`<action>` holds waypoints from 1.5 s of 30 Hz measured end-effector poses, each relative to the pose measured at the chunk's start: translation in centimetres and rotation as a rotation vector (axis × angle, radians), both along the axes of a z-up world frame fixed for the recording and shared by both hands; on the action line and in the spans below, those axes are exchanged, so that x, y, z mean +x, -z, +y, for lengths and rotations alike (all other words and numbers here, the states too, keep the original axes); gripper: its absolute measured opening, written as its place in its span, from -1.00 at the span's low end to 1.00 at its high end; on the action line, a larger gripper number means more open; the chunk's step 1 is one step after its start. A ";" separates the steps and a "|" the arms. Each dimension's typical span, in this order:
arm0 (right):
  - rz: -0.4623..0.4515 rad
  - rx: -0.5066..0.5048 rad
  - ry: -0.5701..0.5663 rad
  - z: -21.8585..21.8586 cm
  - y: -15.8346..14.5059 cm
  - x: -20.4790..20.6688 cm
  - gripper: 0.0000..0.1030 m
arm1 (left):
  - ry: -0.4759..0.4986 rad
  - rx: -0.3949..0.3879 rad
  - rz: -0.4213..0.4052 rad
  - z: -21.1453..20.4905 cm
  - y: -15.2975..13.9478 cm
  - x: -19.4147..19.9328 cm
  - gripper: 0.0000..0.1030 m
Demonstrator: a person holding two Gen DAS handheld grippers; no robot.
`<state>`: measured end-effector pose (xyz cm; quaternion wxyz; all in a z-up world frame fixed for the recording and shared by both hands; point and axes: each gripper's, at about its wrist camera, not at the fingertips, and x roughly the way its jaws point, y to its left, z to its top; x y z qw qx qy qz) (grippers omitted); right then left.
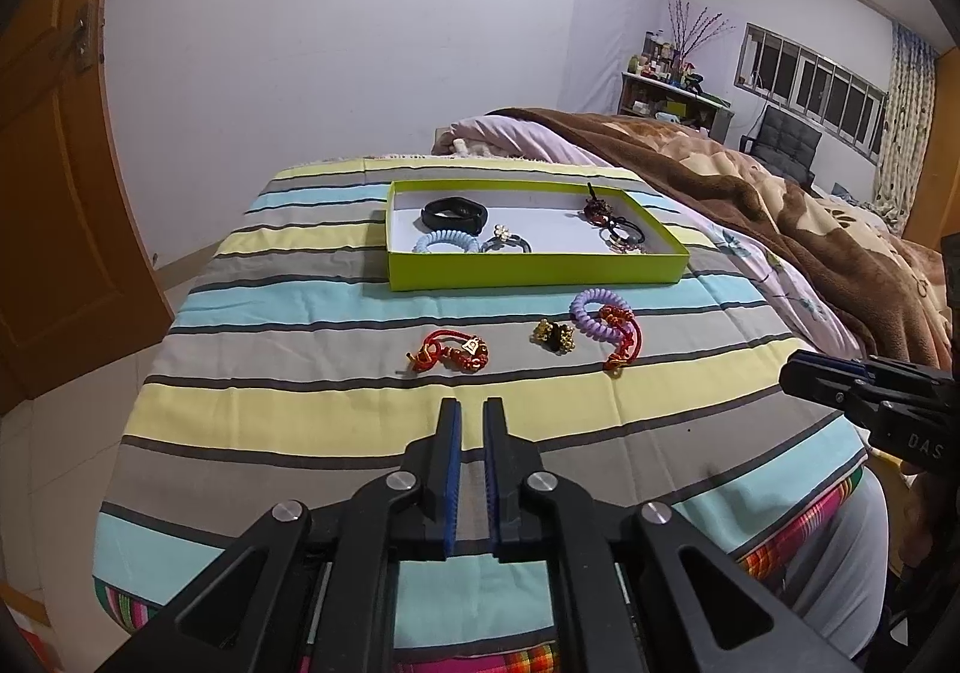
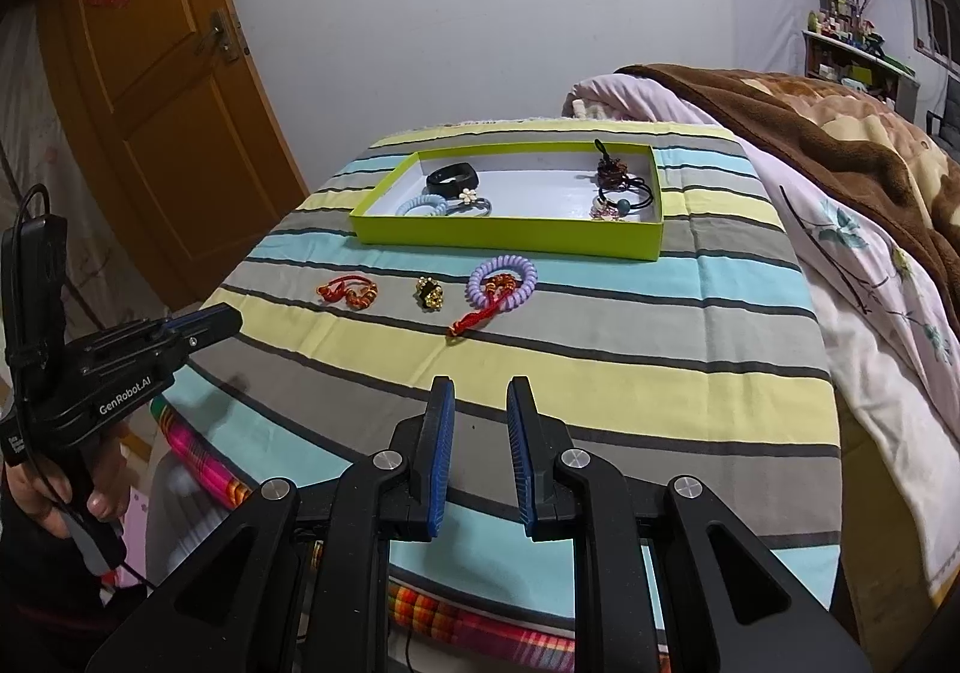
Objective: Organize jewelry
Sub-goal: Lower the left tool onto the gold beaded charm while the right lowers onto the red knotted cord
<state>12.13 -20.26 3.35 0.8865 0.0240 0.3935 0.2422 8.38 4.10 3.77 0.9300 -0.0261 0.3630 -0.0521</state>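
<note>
Left wrist view: left gripper [image 1: 473, 410] empty, jaws parted a little, nothing between. Lime tray [image 1: 537, 270] at 12 o'clock, already holding a black band [image 1: 451, 213] and hair ties, so apparently the sorting bin. Red cord bracelet [image 1: 450, 354] nearest, just past the tips at 12.

Right wrist view: right gripper [image 2: 480, 403] empty, jaws apart. Purple coil tie [image 2: 503, 280] at 12, gold-and-black charm [image 2: 429, 294] at 11, both loose on the striped cloth [image 2: 660, 373], probably next to collect.
</note>
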 end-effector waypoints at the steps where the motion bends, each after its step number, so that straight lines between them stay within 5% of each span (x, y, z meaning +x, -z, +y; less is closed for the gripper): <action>1: 0.002 0.003 0.002 0.0 0.1 0.2 -0.64 | 0.000 -0.002 0.002 0.0 0.0 0.1 -0.74; 45: 0.153 0.085 0.007 3.3 4.3 9.3 -0.62 | 0.087 -0.084 0.088 -2.8 3.2 9.7 -0.43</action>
